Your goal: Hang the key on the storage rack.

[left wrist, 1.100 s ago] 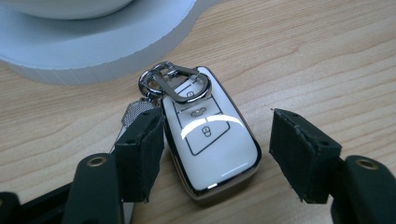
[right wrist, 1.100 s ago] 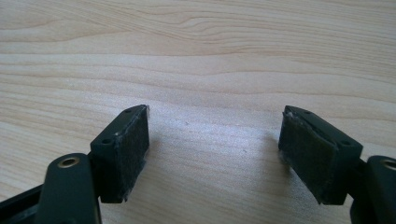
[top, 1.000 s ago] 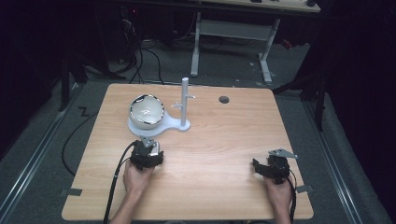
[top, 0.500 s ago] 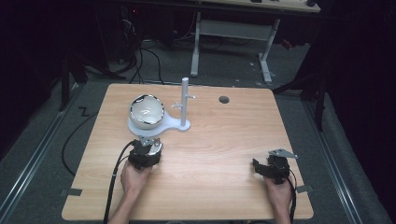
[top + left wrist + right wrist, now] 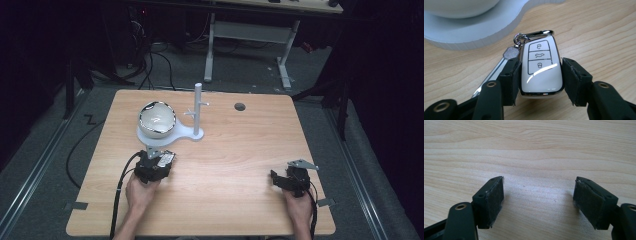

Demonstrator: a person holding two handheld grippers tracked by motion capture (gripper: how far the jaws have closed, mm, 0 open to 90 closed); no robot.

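The left gripper [image 5: 541,75] has a white car key fob [image 5: 541,68] between its pads, button face up, chrome-edged, w/ a small ring [image 5: 519,38] at the far end and a knurled metal charm [image 5: 510,53] hanging beside it. The left pad [image 5: 514,75] presses the fob's side; the right pad looks to be touching or just off the other side, so I read it as clamped on the fob, prob. lightly. The fob sits low over the wooden table [image 5: 240,150], just in front of the white stand base [image 5: 486,27]. Gripping by the long edges makes sense: ring end stays free and pointing fwd, toward the stand.

In the high view, the stand base [image 5: 182,132] carries a shiny bowl [image 5: 157,119] on its left lobe and an upright post w/ small side pegs [image 5: 198,107] on the right. My guess is the ring goes onto a peg, hence the ring-forward hold.

Left gripper [image 5: 156,161] sits at the near edge of the base, hand behind it, forearm coming in from the bottom, roughly straight toward the bowl.

Right gripper [image 5: 290,178] rests near the table's front right, well apart from everything, jaws wide apart w/ nothing between; its own view shows bare wood [image 5: 531,150] between the pads. Looks parked, not involved for now.
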